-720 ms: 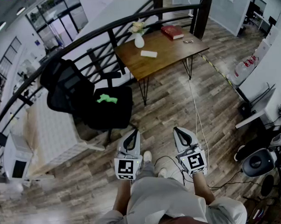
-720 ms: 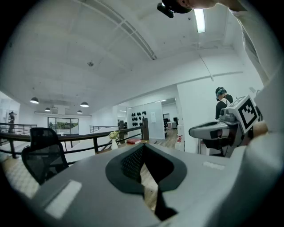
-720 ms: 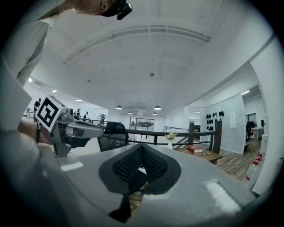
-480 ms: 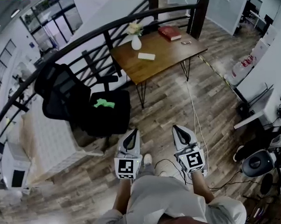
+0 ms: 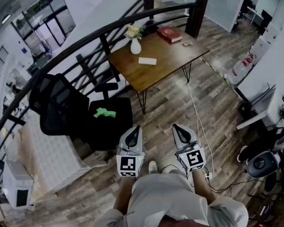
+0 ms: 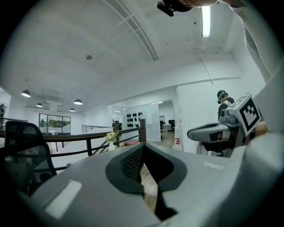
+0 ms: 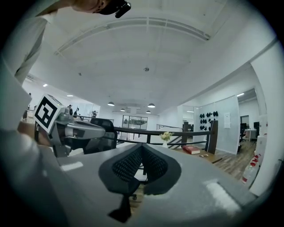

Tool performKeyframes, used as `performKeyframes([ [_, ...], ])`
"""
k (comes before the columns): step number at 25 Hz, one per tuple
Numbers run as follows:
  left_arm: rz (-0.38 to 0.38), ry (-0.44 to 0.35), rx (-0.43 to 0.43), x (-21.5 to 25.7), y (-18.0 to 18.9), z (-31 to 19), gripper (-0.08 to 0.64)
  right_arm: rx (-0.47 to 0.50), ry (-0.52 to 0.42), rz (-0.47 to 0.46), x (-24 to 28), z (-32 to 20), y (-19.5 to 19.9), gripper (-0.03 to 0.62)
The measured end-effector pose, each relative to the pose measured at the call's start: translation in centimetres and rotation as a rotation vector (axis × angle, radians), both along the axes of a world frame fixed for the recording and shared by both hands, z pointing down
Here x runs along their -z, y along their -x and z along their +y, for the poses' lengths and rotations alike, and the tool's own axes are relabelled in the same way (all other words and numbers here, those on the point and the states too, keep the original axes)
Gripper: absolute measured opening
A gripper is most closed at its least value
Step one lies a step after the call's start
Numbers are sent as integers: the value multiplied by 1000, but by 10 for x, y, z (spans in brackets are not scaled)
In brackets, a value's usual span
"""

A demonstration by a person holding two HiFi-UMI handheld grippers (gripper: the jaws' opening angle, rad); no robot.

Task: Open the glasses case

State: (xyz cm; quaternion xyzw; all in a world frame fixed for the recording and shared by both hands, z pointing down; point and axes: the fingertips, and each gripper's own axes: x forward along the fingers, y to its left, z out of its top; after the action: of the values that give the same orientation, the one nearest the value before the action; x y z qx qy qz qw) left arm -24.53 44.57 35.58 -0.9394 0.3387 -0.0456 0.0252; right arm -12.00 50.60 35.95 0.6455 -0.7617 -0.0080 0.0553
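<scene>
The glasses case (image 5: 147, 61) is a small white oblong that lies shut on the wooden table (image 5: 163, 55), far ahead of me. Both grippers are held level and side by side in front of the person's body, well short of the table. My left gripper (image 5: 133, 129) has its jaws together with nothing in them, and so does my right gripper (image 5: 176, 127). In the left gripper view the left gripper's (image 6: 142, 150) pads meet at the tip. The right gripper view shows the right gripper's (image 7: 142, 146) ribbed pads pressed together. In both gripper views the case is hidden.
A white vase of flowers (image 5: 135, 42) and a red book (image 5: 170, 33) also sit on the table. A black office chair (image 5: 81, 113) with a green thing on its seat stands at the left, before a dark railing (image 5: 59, 51). A cable (image 5: 198, 113) runs across the wood floor.
The table and chair have slid a little to the left in the head view as the person moves. Both grippers stay shut, side by side.
</scene>
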Motion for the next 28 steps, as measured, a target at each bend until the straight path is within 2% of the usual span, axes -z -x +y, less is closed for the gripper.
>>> performKeyframes([
  [8,22,12,-39,-5,-5,-37,20,-46,18,0,-4,-34,-2,5],
  [18,46,13,-28,0,-14,-74,20,-27,14,9,1,-76,-10,5],
  [28,14,13,-14,-5,-65,-133,20,4,-3,-8,6,-142,-57,5],
])
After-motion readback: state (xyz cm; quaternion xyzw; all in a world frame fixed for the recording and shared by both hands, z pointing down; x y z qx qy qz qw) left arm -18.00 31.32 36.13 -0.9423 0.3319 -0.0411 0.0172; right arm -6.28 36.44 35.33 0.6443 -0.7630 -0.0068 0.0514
